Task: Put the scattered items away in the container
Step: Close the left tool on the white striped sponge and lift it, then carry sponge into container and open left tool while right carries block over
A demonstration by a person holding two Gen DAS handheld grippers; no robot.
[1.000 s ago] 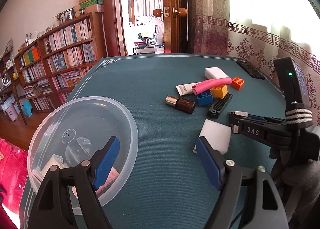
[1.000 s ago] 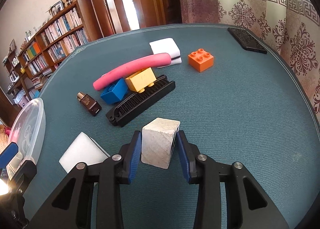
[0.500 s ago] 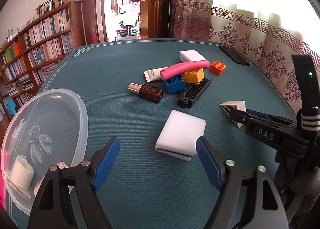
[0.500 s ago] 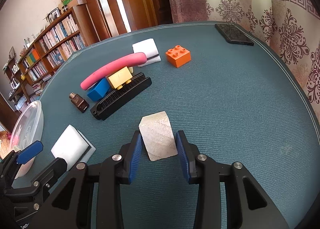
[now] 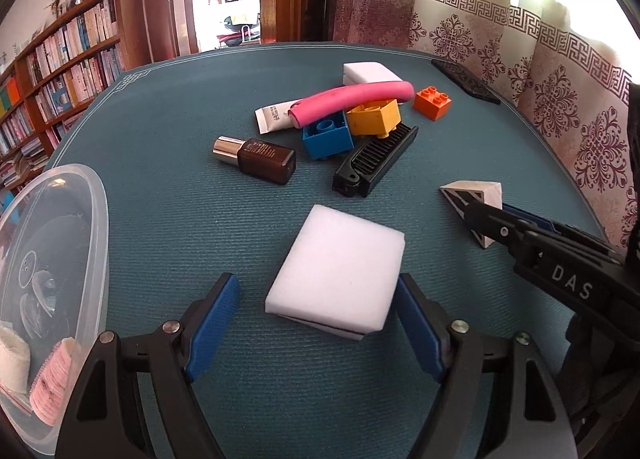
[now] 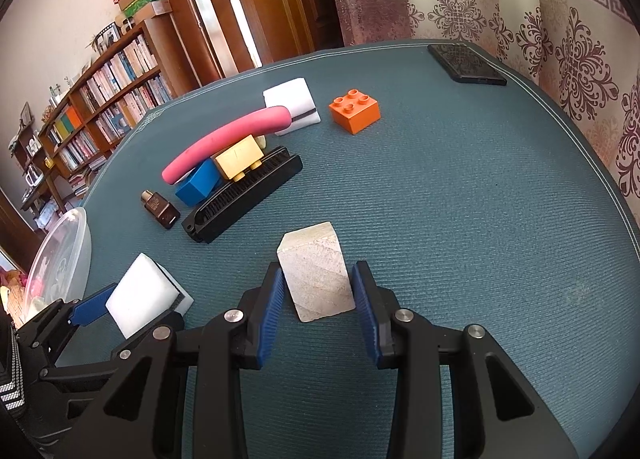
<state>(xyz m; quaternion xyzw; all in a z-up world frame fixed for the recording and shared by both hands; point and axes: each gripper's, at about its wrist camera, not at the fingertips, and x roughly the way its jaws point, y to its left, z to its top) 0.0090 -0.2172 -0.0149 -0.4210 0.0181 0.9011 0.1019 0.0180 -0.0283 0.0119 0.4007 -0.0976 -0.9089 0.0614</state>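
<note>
A white sponge [image 5: 336, 279] lies flat on the teal table, between the blue pads of my open left gripper [image 5: 316, 323], which touch neither side. My right gripper [image 6: 318, 291] is shut on a pale stone-like block [image 6: 316, 279], held tilted; in the left wrist view that block [image 5: 480, 195] shows at the right behind the right gripper's finger. The clear plastic bowl [image 5: 80, 219] stands at the left edge with a packet of pink pads and a white roll inside.
A heap beyond the sponge holds a brown bottle [image 5: 260, 161], blue brick [image 5: 328, 137], yellow brick [image 5: 374, 117], pink foam roller [image 5: 352, 97], black comb [image 5: 376, 161] and white tube [image 5: 274, 117]. Farther back lie an orange brick [image 6: 354, 111], a second sponge [image 6: 290, 103] and a phone [image 6: 466, 65].
My left gripper swung from over the bowl to the right and now straddles the white sponge. The right gripper keeps the pale block, which has tilted between the pads.
</note>
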